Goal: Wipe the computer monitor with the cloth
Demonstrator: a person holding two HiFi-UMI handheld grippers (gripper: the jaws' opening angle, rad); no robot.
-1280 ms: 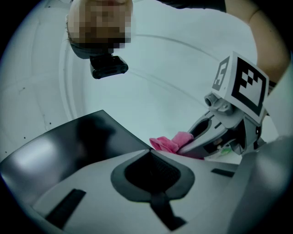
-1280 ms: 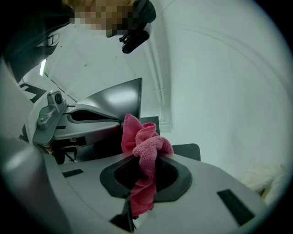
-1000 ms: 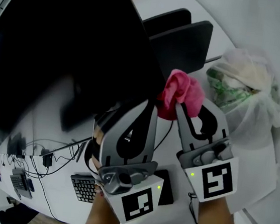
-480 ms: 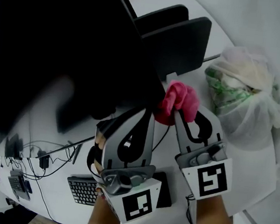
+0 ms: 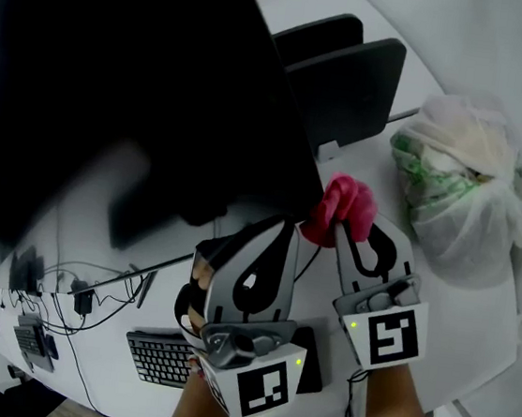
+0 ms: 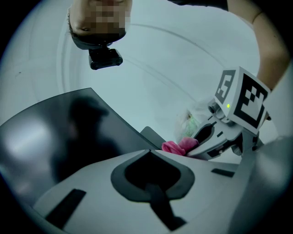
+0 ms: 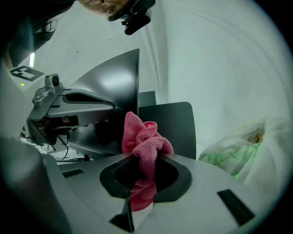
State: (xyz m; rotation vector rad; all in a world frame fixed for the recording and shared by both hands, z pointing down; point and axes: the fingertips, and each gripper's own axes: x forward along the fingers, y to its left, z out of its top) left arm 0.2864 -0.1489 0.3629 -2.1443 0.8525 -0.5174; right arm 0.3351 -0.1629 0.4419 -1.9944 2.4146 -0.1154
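At the lower right corner of the monitor (image 5: 117, 72), my right gripper (image 5: 339, 224) has its jaws clamped on the pink cloth (image 5: 345, 204). The cloth's bunched top sticks out past the tips, just beside the dark screen's edge. My left gripper (image 5: 282, 226) sits close alongside, jaws drawn together with nothing between them. A white plastic bag (image 5: 463, 180) lies on the table (image 5: 484, 315) to the right.

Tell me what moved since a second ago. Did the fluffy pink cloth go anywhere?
The right gripper carried the crumpled pink cloth down the right edge of the large black monitor to its lower corner; the left gripper sank slightly too. Nothing grabbed or let go: right stays shut on the cloth, left shut and empty. The white plastic bag stayed put.
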